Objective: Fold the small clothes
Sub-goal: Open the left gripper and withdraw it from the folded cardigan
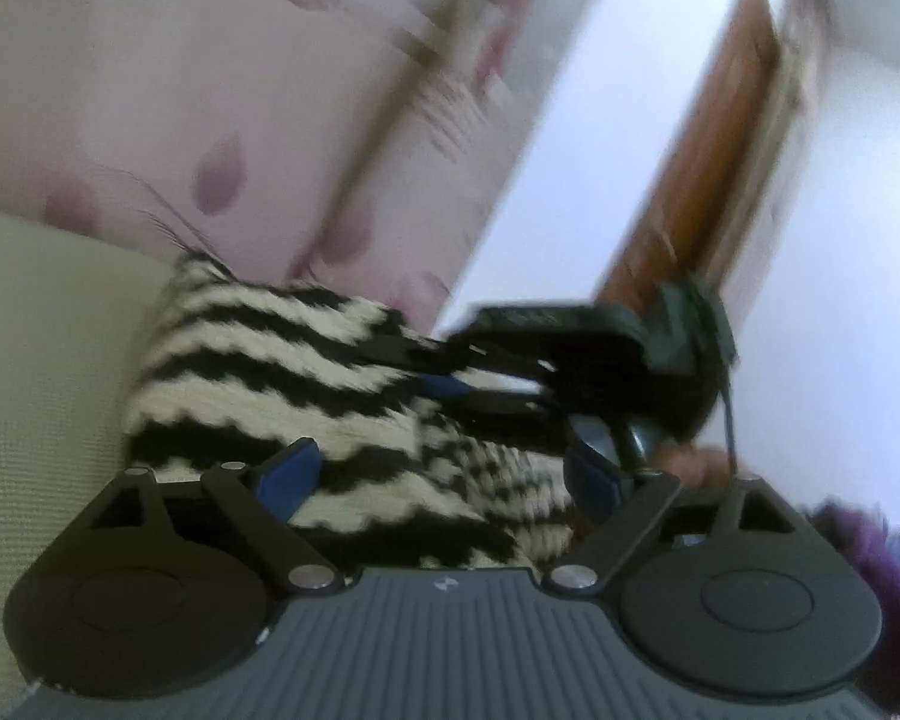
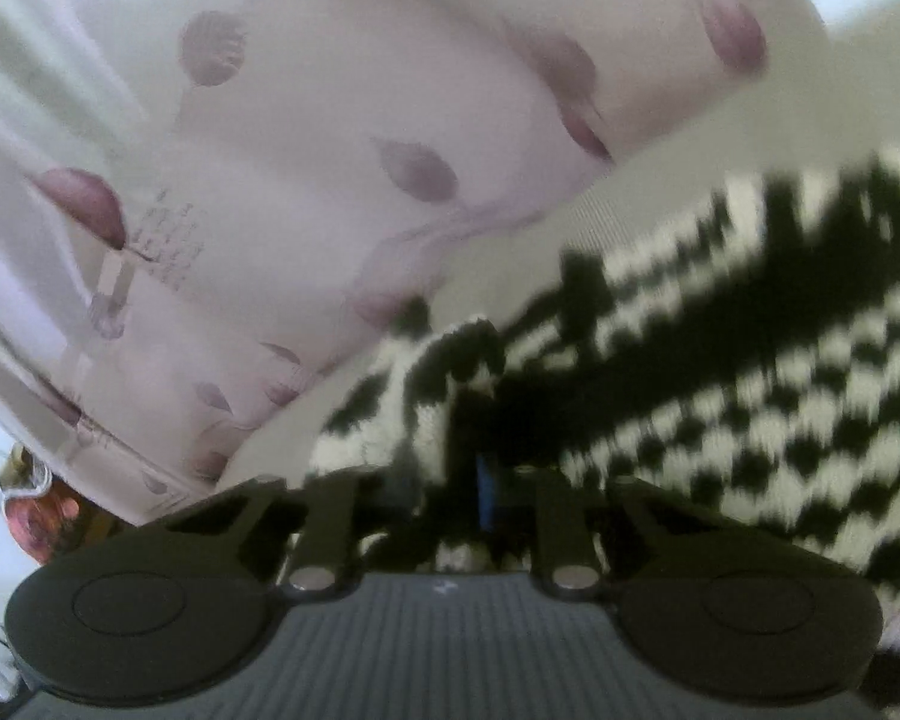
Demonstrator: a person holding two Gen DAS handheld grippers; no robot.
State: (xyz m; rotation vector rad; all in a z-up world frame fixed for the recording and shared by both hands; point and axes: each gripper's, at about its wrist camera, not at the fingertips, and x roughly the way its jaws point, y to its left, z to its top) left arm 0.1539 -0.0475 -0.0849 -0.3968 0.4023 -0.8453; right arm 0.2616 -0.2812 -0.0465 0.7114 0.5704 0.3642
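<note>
While the right gripper (image 2: 480,480) has its jaws pinched together on a bunched edge of the knit garment (image 1: 306,372), the left gripper (image 1: 444,480) stands with jaws spread wide and fabric lying between its blue pads (image 1: 288,474), so it would do well to close on that edge before both carry the fold across evenly (the blur suggests quick movement). Black-and-white zigzag stripes cover the thick, soft knit, which lies heaped on a pale surface (image 1: 42,324) beside a pink spotted curtain (image 1: 210,120).

Pink leaf-print curtain (image 2: 306,138) w/ brown door (image 1: 708,168) nearby.
</note>
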